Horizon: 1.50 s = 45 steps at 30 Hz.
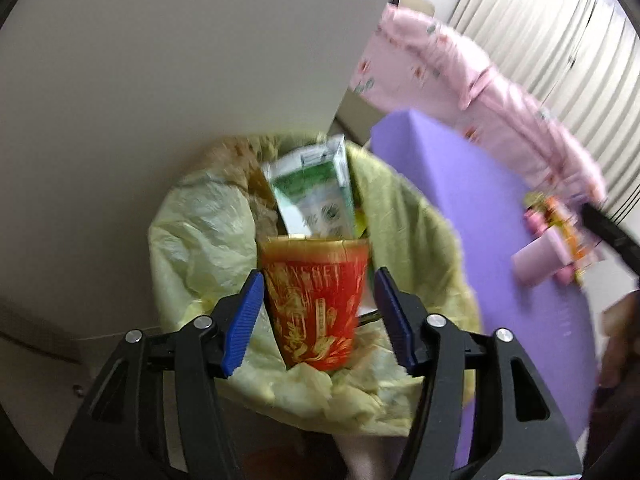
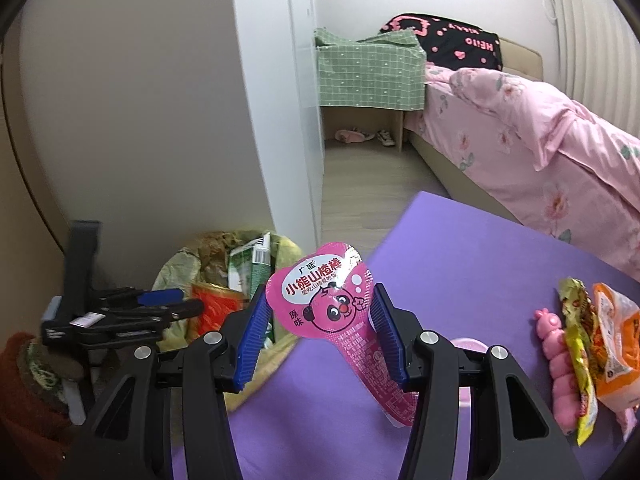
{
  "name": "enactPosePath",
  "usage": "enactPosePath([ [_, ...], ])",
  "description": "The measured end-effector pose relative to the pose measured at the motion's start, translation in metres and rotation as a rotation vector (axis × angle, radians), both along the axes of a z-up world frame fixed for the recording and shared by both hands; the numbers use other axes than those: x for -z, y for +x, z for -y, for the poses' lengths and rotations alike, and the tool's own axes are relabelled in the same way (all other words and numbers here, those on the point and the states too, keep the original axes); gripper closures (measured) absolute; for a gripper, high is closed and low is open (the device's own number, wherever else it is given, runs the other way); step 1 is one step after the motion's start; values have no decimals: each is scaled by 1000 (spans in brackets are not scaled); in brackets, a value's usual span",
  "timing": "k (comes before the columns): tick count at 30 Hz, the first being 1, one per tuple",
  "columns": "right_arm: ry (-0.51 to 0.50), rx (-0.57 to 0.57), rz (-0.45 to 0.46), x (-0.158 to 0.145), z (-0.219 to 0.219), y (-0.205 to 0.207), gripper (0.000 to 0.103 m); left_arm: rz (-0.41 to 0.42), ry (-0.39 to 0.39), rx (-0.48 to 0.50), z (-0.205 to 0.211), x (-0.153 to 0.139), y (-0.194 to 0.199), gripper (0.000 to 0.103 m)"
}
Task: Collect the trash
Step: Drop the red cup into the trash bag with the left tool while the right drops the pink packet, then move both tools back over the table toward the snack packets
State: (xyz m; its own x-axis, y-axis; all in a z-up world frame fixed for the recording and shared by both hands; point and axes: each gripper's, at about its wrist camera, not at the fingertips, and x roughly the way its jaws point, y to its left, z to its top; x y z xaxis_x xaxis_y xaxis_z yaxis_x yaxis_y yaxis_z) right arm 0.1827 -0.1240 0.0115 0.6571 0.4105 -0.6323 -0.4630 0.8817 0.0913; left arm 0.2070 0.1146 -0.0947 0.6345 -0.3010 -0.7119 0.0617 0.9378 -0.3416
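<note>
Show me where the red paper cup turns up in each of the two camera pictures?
Left wrist view: the red cup is at centre, between the left gripper's spread jaws, over the bin.
Right wrist view: low left, only its rim shows in the bin.
Shared landmark: the green-and-white carton behind it.

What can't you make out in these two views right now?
- Red cup bottom, left wrist view: behind crumpled bin liner.
- Green carton print, left wrist view: motion blur.
- Pink pouch small print, right wrist view: too small.
- Snack packets, right wrist view: overlapping, cut by edge.
</note>
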Motion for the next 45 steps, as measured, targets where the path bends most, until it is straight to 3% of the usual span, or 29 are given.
enactPosePath([
  [5, 39, -35, 9, -3, -23, 7, 55, 60, -28, -58, -26, -23, -13, 42],
  [9, 86, -74, -2, -2, -49, 15, 55, 112, 14, -150, -47, -38, -28, 42],
  [18, 93, -174, 3, 15, -106, 23, 54, 169, 13, -219, -81, -49, -62, 42],
  [21, 39, -166, -22, 21, -117, 28, 53, 172, 1, -235, -86, -47, -66, 42],
  [22, 28, -166, -31, 23, -118, 29, 53, 171, -4, -238, -88, -46, -66, 42],
  [23, 27, -167, -34, 24, -119, 29, 43, 171, -8, -238, -89, -46, -66, 42],
  [24, 32, -167, -36, 25, -118, 30, 39, 168, -13, -238, -90, -44, -65, 42],
  [34, 7, -147, 2, 15, -106, 21, 39, 149, -15, -204, -78, -40, -55, 42],
  [38, -14, -85, 90, 0, -77, 12, 39, 167, 8, -170, -64, -46, -54, 42],
  [45, -80, 16, 126, -15, -9, -7, 39, 215, 70, -78, -22, -66, -50, 42],
])
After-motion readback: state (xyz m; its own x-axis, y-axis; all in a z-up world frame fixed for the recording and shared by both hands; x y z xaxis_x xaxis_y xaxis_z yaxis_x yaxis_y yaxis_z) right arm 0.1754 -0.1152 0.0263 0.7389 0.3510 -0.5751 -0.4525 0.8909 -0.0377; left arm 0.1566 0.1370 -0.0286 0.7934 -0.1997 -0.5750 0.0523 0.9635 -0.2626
